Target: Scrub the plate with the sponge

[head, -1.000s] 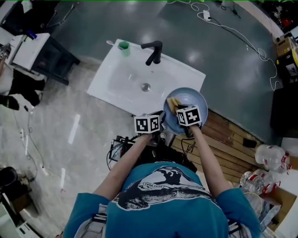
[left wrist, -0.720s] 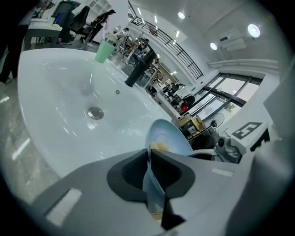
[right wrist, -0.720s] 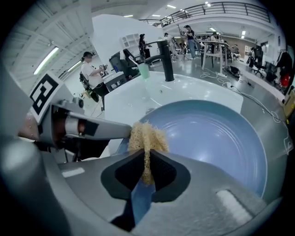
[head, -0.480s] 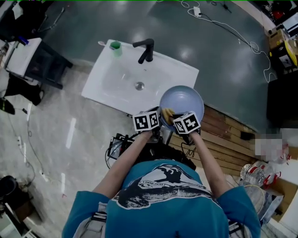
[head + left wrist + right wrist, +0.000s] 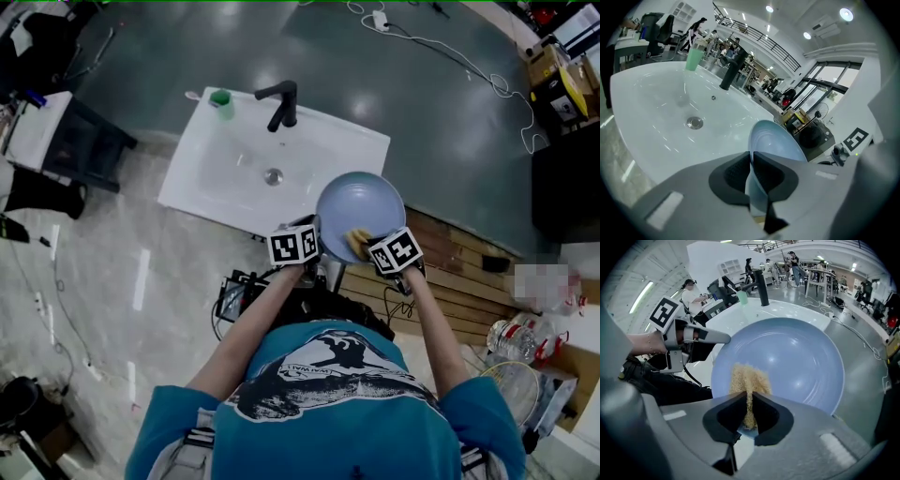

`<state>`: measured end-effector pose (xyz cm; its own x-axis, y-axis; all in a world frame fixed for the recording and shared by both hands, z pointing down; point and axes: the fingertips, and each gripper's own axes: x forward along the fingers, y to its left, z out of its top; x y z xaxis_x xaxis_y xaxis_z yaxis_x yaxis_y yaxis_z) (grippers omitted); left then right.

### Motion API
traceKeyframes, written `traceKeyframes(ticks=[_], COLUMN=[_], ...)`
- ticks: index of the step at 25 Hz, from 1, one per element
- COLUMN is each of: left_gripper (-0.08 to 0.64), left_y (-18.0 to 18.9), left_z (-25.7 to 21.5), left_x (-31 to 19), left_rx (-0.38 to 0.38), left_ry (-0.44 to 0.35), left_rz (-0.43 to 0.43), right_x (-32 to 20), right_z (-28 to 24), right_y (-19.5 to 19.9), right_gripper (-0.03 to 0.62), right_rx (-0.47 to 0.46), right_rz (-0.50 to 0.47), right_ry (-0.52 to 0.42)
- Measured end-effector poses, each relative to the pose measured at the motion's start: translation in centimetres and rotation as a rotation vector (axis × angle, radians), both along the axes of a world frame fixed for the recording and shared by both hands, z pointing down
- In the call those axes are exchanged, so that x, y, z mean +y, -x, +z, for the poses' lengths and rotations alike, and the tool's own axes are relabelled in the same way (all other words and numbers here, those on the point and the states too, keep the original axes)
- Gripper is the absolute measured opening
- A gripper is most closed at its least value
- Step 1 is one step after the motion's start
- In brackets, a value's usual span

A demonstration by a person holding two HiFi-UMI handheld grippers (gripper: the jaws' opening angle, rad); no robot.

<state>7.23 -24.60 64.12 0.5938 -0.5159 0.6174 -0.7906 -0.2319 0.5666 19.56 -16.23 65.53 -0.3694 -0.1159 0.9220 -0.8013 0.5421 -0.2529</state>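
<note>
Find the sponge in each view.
Head view: sponge at the plate's lower edge.
Left gripper view: not in it.
Right gripper view: lower centre, pinched in the right hand-held gripper, against the plate.
Shared landmark: the black faucet on the white sink.

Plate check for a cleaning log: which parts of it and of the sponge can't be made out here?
- Plate: near rim, right gripper view, behind the right tongs.
- Plate, left gripper view: nearly edge-on, lower part behind the left tongs.
- Sponge: gripped end, right gripper view, buried in the right tongs.
- Sponge, head view: partly under the right cube.
- Dirt or suds on the plate: too small in head view.
</note>
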Motion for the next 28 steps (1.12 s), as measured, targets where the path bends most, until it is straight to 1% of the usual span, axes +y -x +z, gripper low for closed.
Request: traceKeyframes(ticks=[7,13,18,21,24,28], left_gripper=[0.037,0.04,0.046,0.052,0.054,0.054], left_y=[-0.2,-0.4,0.1,0.3,0.3,0.4], left_z=[0.0,-0.3,-0.2,-0.2,-0.2,-0.2], left_x=[-0.1,-0.3,-0.6,-0.7,-0.7,-0.8], left_rx=[-0.005,-0.001,-0.007,-0.012,-0.011,-0.007], left_ry=[-0.008,-0.019,-0.021,-0.021,-0.02,-0.02], left_rz=[0.021,0.026,0.014,0.01,0.012,0.011], right_x=[-2.5,-5.8,-9.3,-11.2,-12.9,-14.8], right_z=[0.0,0.1,-0.1,-0.3,-0.5,-0.6], right_y=[-4.5,-6.3,-6.2,-5.8,-5.0,-3.6], right_gripper=[0.035,0.035,0.035,0.035,0.035,0.035], right_rx=[0.068,0.12,0.135,0.167,0.198,0.217], right_rz=[0.084,0.132,0.186,0.212,0.22,0.219], right_ry=[-0.014,-0.048,-0.111,-0.162,-0.21,-0.262])
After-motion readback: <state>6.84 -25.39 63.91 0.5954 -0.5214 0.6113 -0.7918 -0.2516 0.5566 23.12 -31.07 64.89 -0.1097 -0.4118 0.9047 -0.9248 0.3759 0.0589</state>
